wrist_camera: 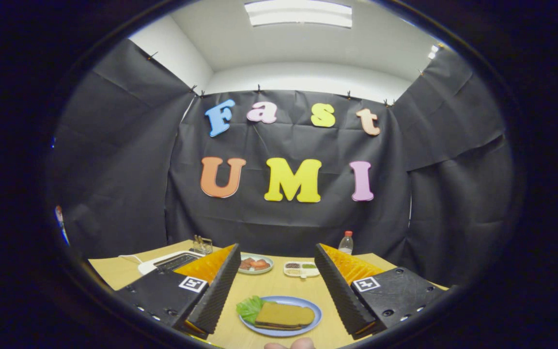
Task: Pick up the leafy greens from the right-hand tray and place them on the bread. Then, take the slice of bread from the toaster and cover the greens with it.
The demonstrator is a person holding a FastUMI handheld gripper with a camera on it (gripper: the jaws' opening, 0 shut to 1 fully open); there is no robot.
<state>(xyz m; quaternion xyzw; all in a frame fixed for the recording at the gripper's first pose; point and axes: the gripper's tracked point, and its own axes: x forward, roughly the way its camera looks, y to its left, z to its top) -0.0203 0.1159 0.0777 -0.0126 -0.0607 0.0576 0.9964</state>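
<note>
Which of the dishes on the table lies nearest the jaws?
The blue plate with bread and greens, between the open gripper's jaws. The round dish and white divided tray sit beyond them.

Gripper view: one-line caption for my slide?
Open gripper above a blue plate where bread covers greens.

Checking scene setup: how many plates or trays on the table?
3. Blue plate between the open gripper's fingers; round plate beyond the left finger; white divided tray beside it. Fingers may hide others.
</note>
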